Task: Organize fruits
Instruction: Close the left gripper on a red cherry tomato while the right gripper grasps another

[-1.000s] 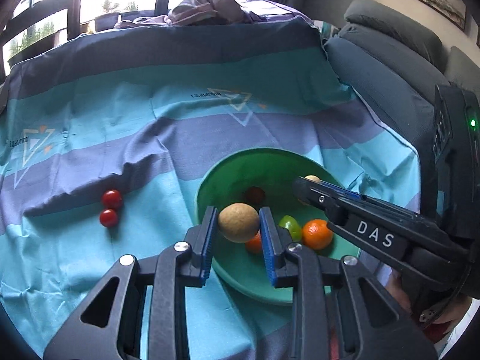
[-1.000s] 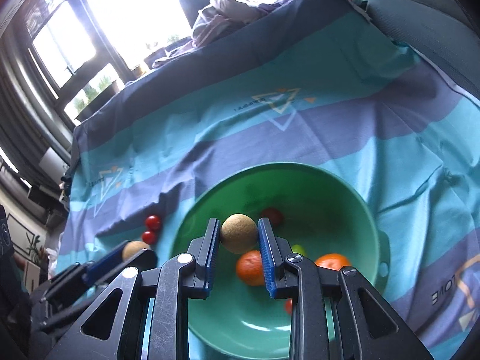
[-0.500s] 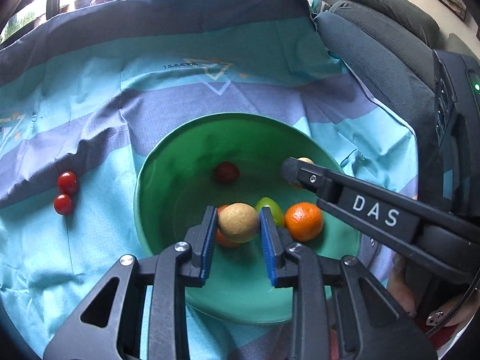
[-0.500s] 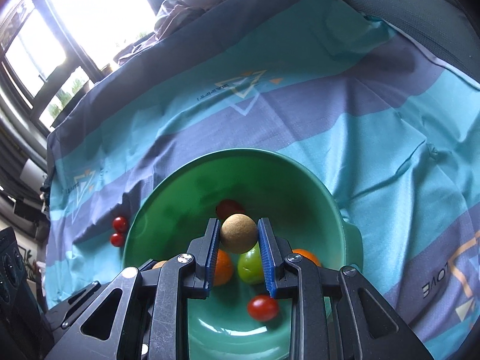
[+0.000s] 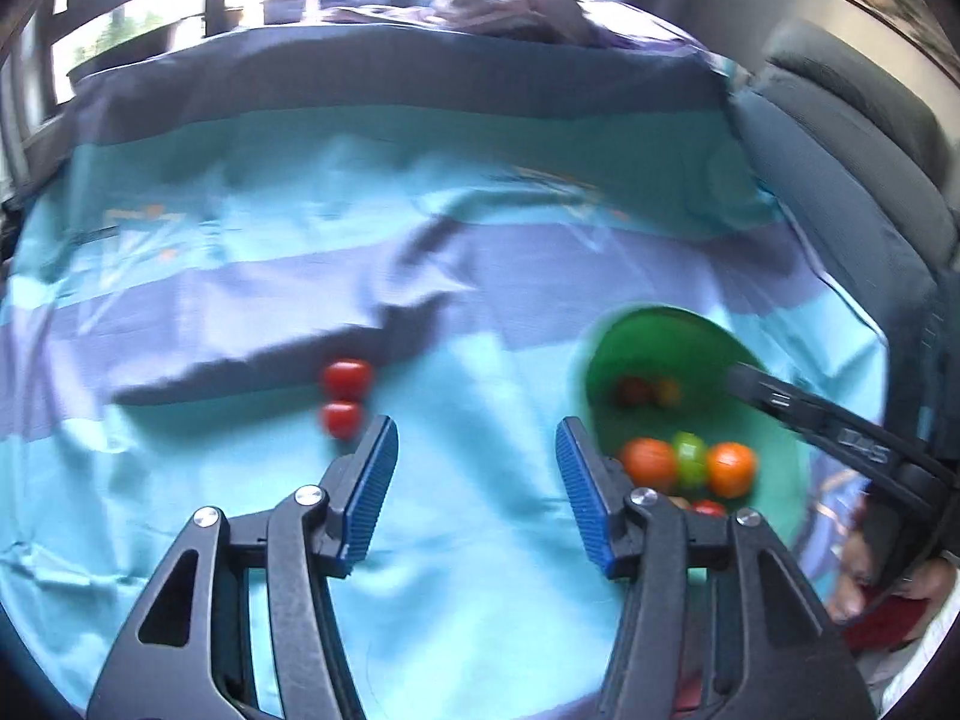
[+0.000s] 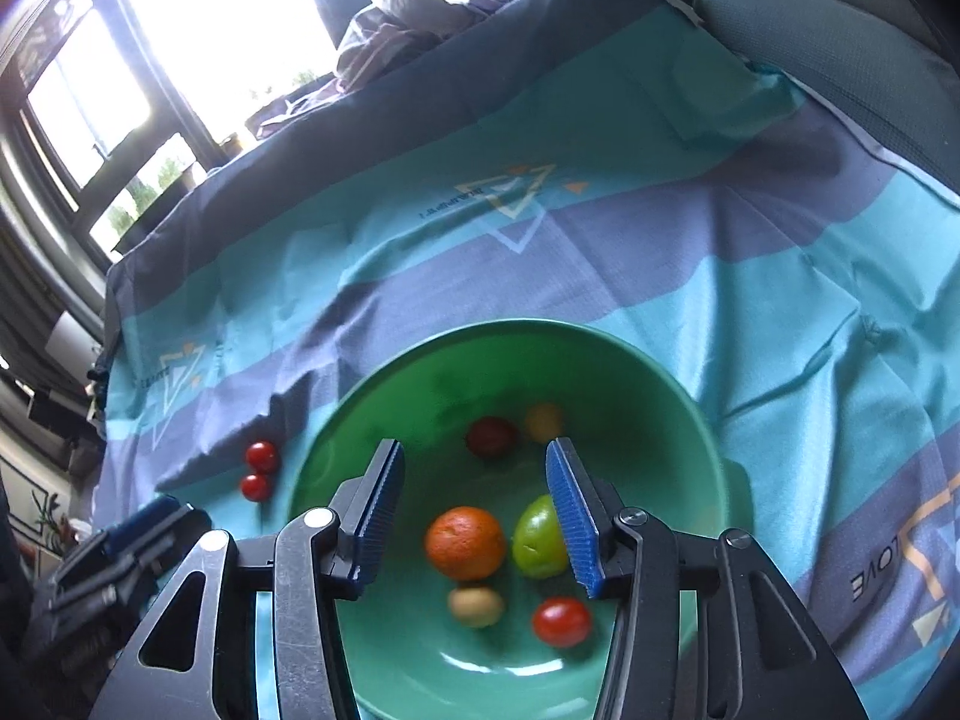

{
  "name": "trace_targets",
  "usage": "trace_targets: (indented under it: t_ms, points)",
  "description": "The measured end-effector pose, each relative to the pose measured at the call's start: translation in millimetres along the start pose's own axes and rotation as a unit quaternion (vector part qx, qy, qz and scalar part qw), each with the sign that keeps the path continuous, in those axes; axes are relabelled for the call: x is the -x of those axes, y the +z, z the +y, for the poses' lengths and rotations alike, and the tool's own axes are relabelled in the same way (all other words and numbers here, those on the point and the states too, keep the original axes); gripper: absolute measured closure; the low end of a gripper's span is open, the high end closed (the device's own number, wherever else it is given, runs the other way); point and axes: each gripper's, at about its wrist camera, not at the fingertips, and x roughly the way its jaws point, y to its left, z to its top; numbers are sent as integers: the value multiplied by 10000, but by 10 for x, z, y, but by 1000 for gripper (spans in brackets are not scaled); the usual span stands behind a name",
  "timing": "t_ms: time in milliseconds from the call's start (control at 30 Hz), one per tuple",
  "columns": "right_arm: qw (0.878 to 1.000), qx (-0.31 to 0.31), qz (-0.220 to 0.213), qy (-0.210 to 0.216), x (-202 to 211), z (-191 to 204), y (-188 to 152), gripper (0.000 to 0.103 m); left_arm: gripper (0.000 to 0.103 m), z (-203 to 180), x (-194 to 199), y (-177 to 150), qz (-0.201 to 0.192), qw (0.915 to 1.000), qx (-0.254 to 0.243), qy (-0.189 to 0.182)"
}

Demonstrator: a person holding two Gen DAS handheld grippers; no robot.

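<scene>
My right gripper (image 6: 474, 510) hangs over the green bowl (image 6: 510, 327), its jaws opening with nothing pressed between them. Below it in the bowl lie an orange (image 6: 465, 542), a green fruit (image 6: 537, 540), a tan round fruit (image 6: 476, 605), a red tomato (image 6: 561, 621), a dark red fruit (image 6: 492, 437) and a second, blurred tan fruit (image 6: 543, 420). My left gripper (image 5: 474, 480) is over the cloth left of the bowl (image 5: 660, 324), its jaws opening and empty. Two cherry tomatoes (image 5: 345, 399) lie on the cloth just beyond its left finger.
A striped blue and teal cloth (image 6: 750, 276) covers the surface, with a raised fold (image 5: 390, 330) behind the tomatoes. A grey sofa (image 5: 852, 192) runs along the right. Crumpled clothes (image 6: 408, 18) lie at the far edge under the windows. A hand (image 5: 852, 588) holds the right gripper.
Both grippers opened and let go of their tan round fruits, which now lie in the bowl. The left gripper swung left from over the bowl toward the two cherry tomatoes.
</scene>
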Motion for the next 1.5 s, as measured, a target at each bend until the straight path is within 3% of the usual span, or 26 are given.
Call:
trace_targets:
  t_ms: [67, 167, 300, 500, 767, 900, 1000, 1133, 1433, 1500]
  points:
    - [9999, 77, -30, 114, -7, 100, -1, 53, 49, 324, -40, -19, -36, 9992, 315, 233]
    - [9996, 120, 1, 271, -64, 239, -12, 53, 50, 673, -256, -35, 233, 9963, 763, 317]
    - [9982, 325, 192, 458, -188, 507, -56, 53, 51, 894, -521, -6, 403, 9931, 1081, 189]
    - [9941, 515, 466, 827, -341, 799, -149, 53, 60, 911, -815, -18, 535, 9914, 1191, -23]
    - [9928, 583, 587, 869, -412, 868, -191, 53, 61, 937, -1022, -44, 691, 9873, 1400, -278]
    - [9926, 628, 633, 823, -457, 922, -187, 53, 75, 892, -1094, -53, 718, 9876, 1367, -302]
    - [9926, 677, 688, 737, -501, 972, -178, 53, 76, 862, -1091, -60, 609, 9895, 1286, -267]
    - [9931, 795, 709, 496, -550, 1104, -90, 53, 76, 956, -1019, -65, 750, 9841, 1596, -235]
    - [9786, 1275, 1294, 972, -979, 1774, 79, 53, 75, 1284, -386, -42, 364, 9822, 1771, 513]
    - [9783, 1318, 1396, 782, -1168, 1890, 58, 53, 75, 1320, -306, -18, 256, 9818, 1798, 554]
